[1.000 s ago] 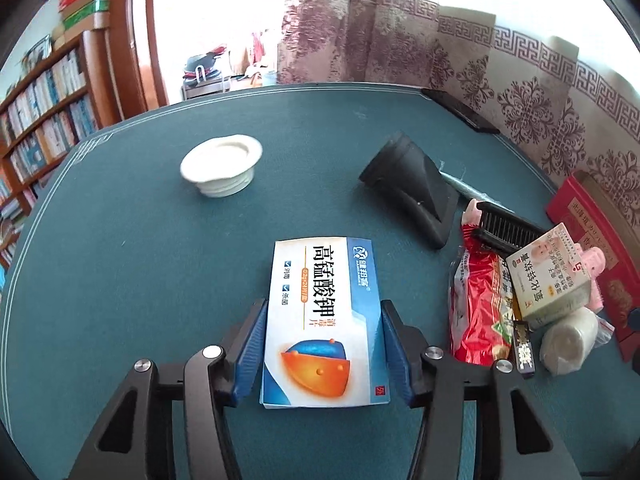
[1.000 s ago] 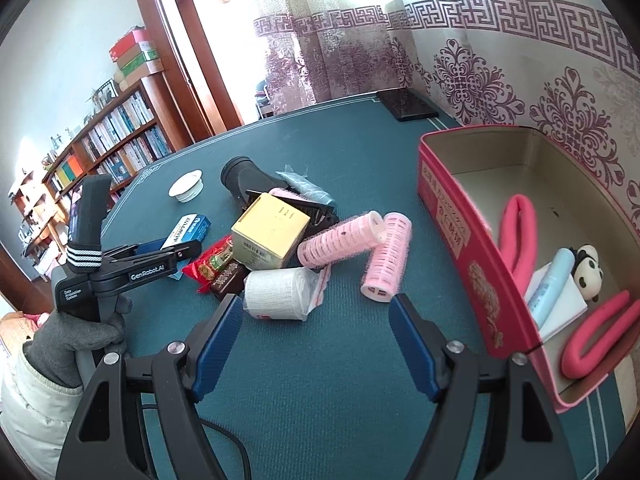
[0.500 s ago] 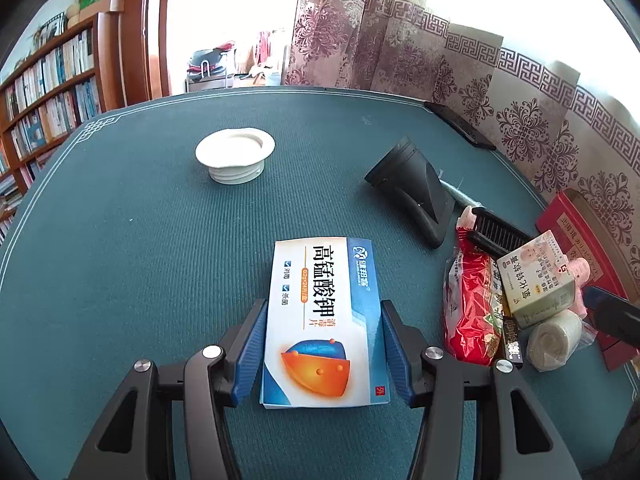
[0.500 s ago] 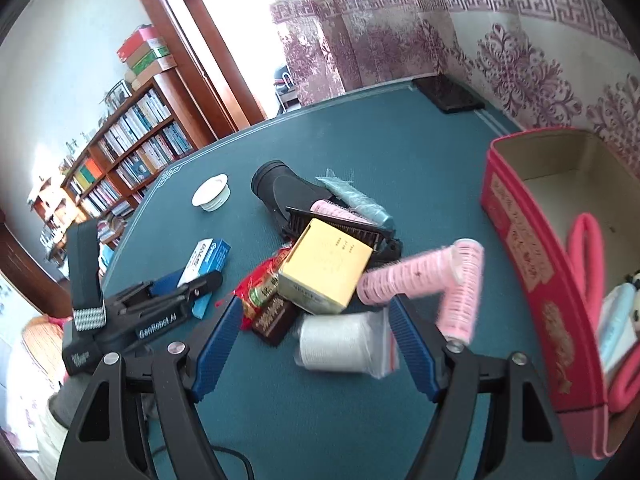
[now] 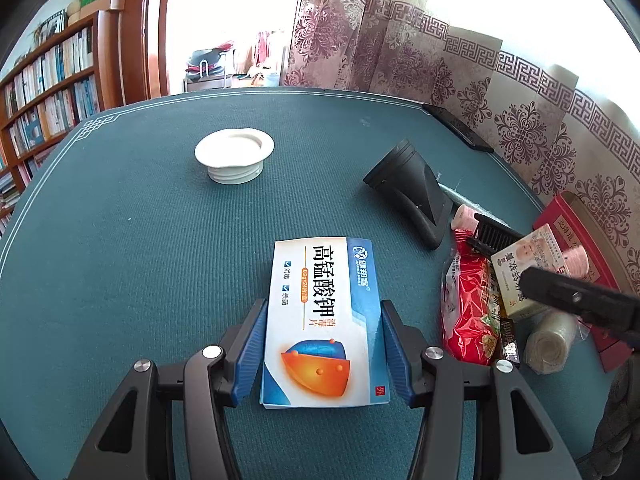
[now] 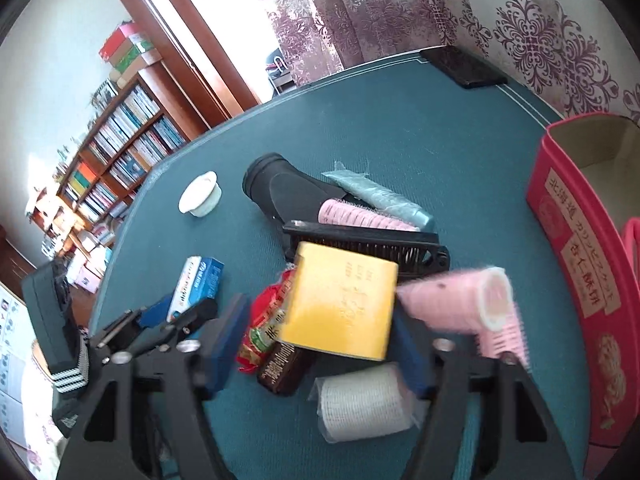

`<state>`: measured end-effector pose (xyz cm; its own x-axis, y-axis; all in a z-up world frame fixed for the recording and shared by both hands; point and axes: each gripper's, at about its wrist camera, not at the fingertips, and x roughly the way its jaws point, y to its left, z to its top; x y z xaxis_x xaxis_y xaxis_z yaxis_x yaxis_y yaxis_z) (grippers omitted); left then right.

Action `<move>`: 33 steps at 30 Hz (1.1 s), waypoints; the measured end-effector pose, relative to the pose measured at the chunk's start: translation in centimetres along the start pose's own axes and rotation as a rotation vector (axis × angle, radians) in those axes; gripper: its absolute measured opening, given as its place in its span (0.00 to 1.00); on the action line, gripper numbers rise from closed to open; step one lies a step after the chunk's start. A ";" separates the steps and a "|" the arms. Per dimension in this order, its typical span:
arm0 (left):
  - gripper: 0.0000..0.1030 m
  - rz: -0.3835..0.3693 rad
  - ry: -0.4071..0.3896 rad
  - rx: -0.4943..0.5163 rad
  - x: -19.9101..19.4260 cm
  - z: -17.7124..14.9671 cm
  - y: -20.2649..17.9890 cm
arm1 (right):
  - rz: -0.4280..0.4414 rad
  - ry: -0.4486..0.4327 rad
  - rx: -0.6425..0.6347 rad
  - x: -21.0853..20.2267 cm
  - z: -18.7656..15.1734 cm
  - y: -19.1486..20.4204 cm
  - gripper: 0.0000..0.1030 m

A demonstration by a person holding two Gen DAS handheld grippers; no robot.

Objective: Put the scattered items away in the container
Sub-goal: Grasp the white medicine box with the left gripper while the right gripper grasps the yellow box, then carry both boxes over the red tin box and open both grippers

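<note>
Big green table (image 5: 120,260) under it all, so nothing rolls far; red box (image 6: 576,280) open on top, right of the yellow box (image 6: 340,304), ready for things to drop in; yellow box on top of the pile, right in front of the right gripper (image 6: 320,340), its jaws just closing around it, blurry, so cannot tell if squeezing yet; blue and white box (image 5: 322,320) left of the yellow box, flat on the table, left gripper (image 5: 324,344) narrow around its sides, pads touching; pink roller (image 6: 472,304) just right of the yellow box, still waiting.
</note>
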<state>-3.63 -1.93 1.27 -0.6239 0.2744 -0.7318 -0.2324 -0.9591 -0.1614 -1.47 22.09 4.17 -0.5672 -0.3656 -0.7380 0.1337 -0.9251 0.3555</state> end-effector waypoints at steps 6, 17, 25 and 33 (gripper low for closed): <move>0.54 -0.009 -0.006 -0.012 -0.2 0.1 0.1 | 0.018 -0.032 0.026 -1.9 -0.7 -0.9 0.48; 0.54 -0.058 -0.018 0.002 -1.2 -0.2 -1.5 | -0.029 -0.161 0.053 -7.9 -1.2 -2.8 0.48; 0.54 -0.098 -0.017 -0.002 -1.9 -0.3 -2.2 | -0.141 -0.239 0.134 -12.0 -2.2 -7.6 0.48; 0.54 -0.118 -0.027 -0.001 -3.2 -0.3 -3.2 | -0.241 -0.297 0.246 -15.9 -3.4 -13.2 0.48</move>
<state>-0.62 0.25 3.92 -0.6120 0.3874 -0.6895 -0.3051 -0.9200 -0.2461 8.49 39.71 9.27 -0.7719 -0.0645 -0.6324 -0.2071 -0.9151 0.3460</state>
